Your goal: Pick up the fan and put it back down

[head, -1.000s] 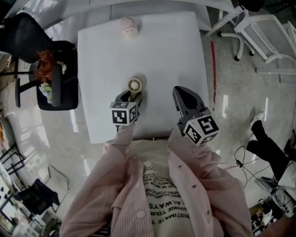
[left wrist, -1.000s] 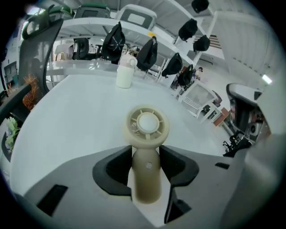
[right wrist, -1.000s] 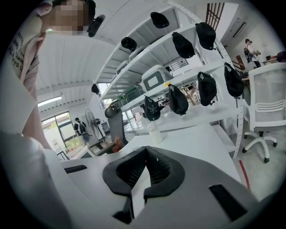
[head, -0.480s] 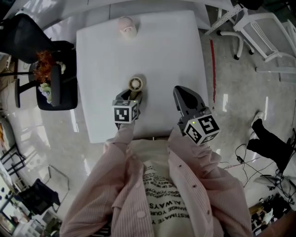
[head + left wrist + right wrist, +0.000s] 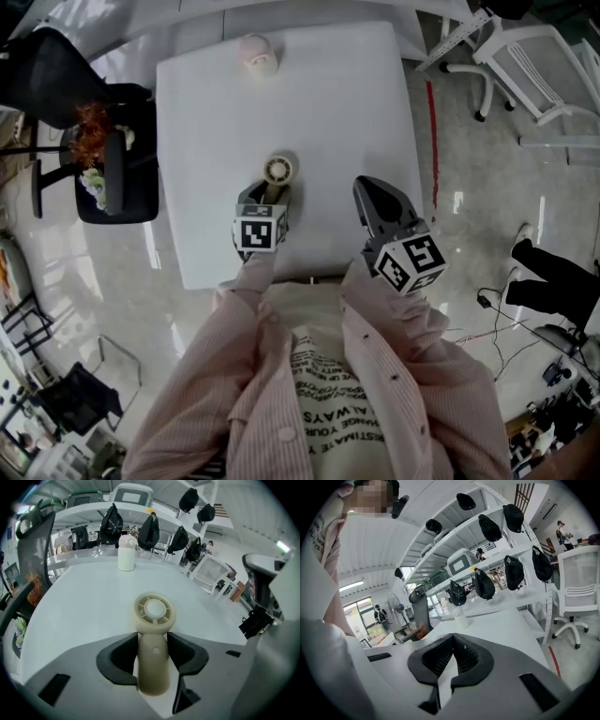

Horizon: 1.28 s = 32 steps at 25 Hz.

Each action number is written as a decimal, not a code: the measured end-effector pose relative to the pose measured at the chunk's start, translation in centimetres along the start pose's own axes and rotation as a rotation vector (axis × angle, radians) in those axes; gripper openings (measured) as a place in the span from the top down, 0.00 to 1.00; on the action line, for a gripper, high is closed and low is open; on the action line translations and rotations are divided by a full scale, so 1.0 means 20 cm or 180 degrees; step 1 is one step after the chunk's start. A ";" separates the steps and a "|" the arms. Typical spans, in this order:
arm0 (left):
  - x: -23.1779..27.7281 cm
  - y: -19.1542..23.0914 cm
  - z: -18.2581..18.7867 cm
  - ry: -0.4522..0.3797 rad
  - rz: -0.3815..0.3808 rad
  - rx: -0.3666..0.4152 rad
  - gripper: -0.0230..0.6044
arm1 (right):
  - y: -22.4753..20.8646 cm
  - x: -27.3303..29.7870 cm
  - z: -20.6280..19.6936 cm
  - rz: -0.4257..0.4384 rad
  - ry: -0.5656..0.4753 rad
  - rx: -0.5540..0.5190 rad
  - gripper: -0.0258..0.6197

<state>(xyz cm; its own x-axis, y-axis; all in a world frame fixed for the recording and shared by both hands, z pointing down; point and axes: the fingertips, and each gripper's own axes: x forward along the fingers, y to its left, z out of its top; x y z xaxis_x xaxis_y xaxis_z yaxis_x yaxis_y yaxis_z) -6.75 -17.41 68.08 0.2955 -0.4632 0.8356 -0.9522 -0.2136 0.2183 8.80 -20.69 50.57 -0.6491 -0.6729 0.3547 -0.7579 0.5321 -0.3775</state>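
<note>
While the right gripper [image 5: 453,635] is idling shut, the left gripper [image 5: 263,195] is clamping the fan [image 5: 155,612].
The cream handle is sitting between the left jaws, both black pads pressing its sides, and the round head is sticking out just past their tips above the white table [image 5: 328,112]; whether it is resting there is unclear. The right jaws are meeting at their tips, holding nothing, apart from the fan.

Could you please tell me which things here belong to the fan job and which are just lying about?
Job: fan, handle clamped by the left gripper; white table.
Lying about: white bottle at the table's far edge; black chair; white chair; right gripper, shut and empty.
</note>
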 end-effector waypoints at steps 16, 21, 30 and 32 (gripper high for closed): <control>-0.18 -0.06 0.05 -0.0404 0.0068 0.0205 0.58 | 0.06 -0.04 0.02 0.0039 -0.0066 -0.0065 0.96; -0.35 -0.14 0.14 -0.0807 -0.0063 0.0305 0.71 | 0.08 -0.05 0.06 0.0057 -0.0124 -0.0112 0.96; -0.60 -0.17 0.31 -0.1270 -0.0025 0.0391 0.91 | 0.10 -0.07 0.20 0.0049 -0.0289 -0.0277 0.96; -0.66 -0.17 0.34 -0.1353 -0.0039 0.0385 0.92 | 0.10 -0.08 0.24 0.0031 -0.0313 -0.0328 0.96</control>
<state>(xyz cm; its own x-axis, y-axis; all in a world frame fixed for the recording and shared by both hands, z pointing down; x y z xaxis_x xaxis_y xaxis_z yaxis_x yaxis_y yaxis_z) -6.81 -16.33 52.93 0.3365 -0.7672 0.5461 -0.9400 -0.3089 0.1452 8.72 -21.04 45.19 -0.6508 -0.7119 0.2641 -0.7576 0.5854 -0.2888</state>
